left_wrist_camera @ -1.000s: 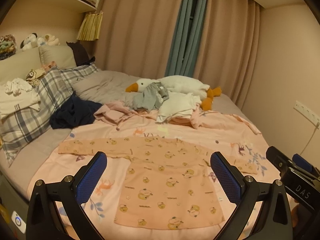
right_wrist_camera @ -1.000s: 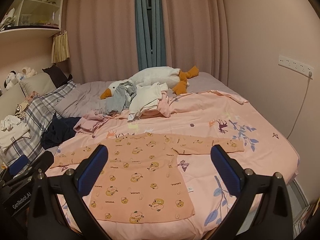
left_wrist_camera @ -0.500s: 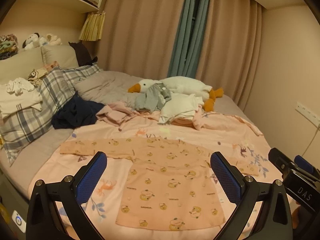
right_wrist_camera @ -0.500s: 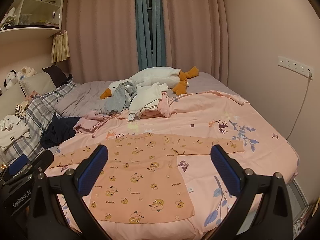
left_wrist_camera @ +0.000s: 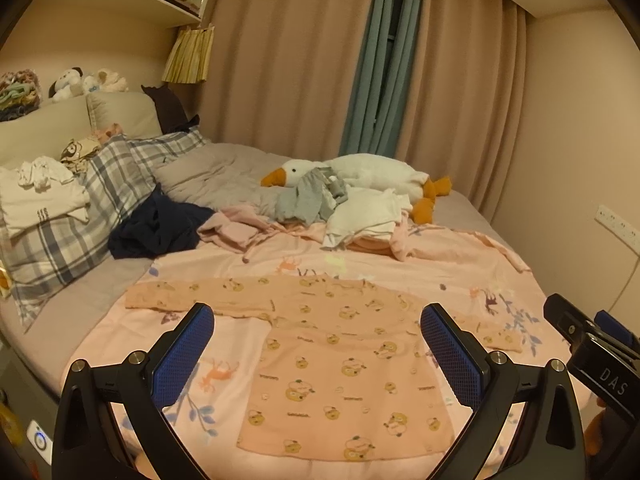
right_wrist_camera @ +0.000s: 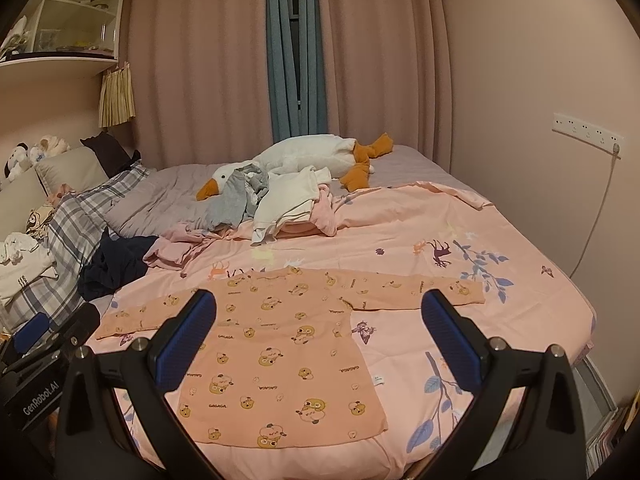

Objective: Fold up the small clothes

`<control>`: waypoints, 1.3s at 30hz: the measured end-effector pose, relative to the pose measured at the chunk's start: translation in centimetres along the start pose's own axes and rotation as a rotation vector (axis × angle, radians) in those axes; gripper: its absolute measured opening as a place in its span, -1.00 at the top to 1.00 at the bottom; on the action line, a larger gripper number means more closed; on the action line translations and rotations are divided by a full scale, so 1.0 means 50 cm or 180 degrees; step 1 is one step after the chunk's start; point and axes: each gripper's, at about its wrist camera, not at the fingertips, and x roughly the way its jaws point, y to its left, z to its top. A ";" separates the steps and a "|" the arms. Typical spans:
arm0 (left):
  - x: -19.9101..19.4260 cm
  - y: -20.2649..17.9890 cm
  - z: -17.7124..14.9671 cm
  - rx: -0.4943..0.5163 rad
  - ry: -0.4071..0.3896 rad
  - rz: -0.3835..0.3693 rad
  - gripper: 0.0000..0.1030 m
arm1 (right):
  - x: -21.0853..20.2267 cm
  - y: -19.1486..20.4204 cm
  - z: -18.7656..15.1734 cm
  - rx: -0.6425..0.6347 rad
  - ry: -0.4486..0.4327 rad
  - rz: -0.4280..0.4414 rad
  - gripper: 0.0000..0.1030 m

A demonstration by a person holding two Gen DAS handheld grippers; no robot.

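Bed (right_wrist_camera: 520,240): shirt (right_wrist_camera: 280,344) flat near edge, tongs (right_wrist_camera: 318,334) wide.

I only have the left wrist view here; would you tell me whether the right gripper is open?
Observer: Yes, the right gripper is open, its fingers wide apart and holding nothing.
Operator: Thank you. Is the shirt's sleeve on that side lying flat?
Observer: Yes, the shirt has that sleeve stretched straight on the sheet.
Operator: Is there anything beside the hem?
Observer: A small white tag shows just beside the shirt's right edge.
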 end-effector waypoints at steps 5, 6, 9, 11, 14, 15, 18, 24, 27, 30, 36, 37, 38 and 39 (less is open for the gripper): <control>-0.001 -0.001 0.001 0.0004 0.0018 0.0017 -0.98 | -0.001 -0.001 -0.001 0.0006 -0.0001 0.0001 -1.00; -0.001 0.001 0.001 0.0003 0.0016 0.0012 -0.98 | -0.001 0.001 -0.001 0.0004 0.0000 0.0002 -1.00; -0.002 0.002 0.000 -0.0011 0.0002 0.0016 -0.98 | -0.002 0.002 -0.002 0.0003 0.0001 -0.0004 -1.00; -0.002 0.001 0.000 -0.0005 0.0007 0.0012 -0.98 | -0.002 0.001 -0.003 0.0001 0.0011 -0.0010 -1.00; -0.003 0.004 0.000 0.0005 0.0011 0.0014 -0.98 | -0.003 -0.001 -0.003 0.0017 0.0030 -0.0007 -1.00; -0.003 0.003 0.001 0.0003 0.0010 0.0017 -0.98 | -0.003 -0.003 -0.003 0.0026 0.0036 -0.0006 -1.00; -0.003 0.006 0.003 -0.0012 0.0005 0.0029 -0.99 | -0.003 -0.006 -0.002 0.0041 0.0038 -0.0031 -1.00; -0.005 0.005 0.004 -0.0010 0.0006 0.0036 -0.98 | -0.003 -0.007 0.000 0.0044 0.0047 -0.0020 -1.00; -0.006 0.008 0.005 -0.0004 0.0004 0.0047 -0.98 | -0.003 -0.008 0.000 0.0041 0.0051 -0.0016 -1.00; -0.004 0.004 0.003 -0.0006 0.0004 0.0046 -0.98 | -0.004 -0.009 0.000 0.0050 0.0043 -0.0018 -1.00; -0.003 -0.002 -0.002 0.0014 0.0011 0.0067 -0.98 | -0.001 -0.010 -0.003 0.0061 0.0064 -0.0024 -1.00; -0.003 -0.003 -0.002 0.0014 0.0008 0.0067 -0.98 | 0.000 -0.011 -0.003 0.0062 0.0065 -0.0020 -1.00; -0.003 -0.003 -0.002 0.0021 0.0006 0.0067 -0.98 | 0.000 -0.010 -0.003 0.0066 0.0065 -0.0017 -1.00; -0.001 -0.006 -0.003 0.0025 0.0006 0.0066 -0.98 | 0.000 -0.010 -0.003 0.0072 0.0064 -0.0013 -1.00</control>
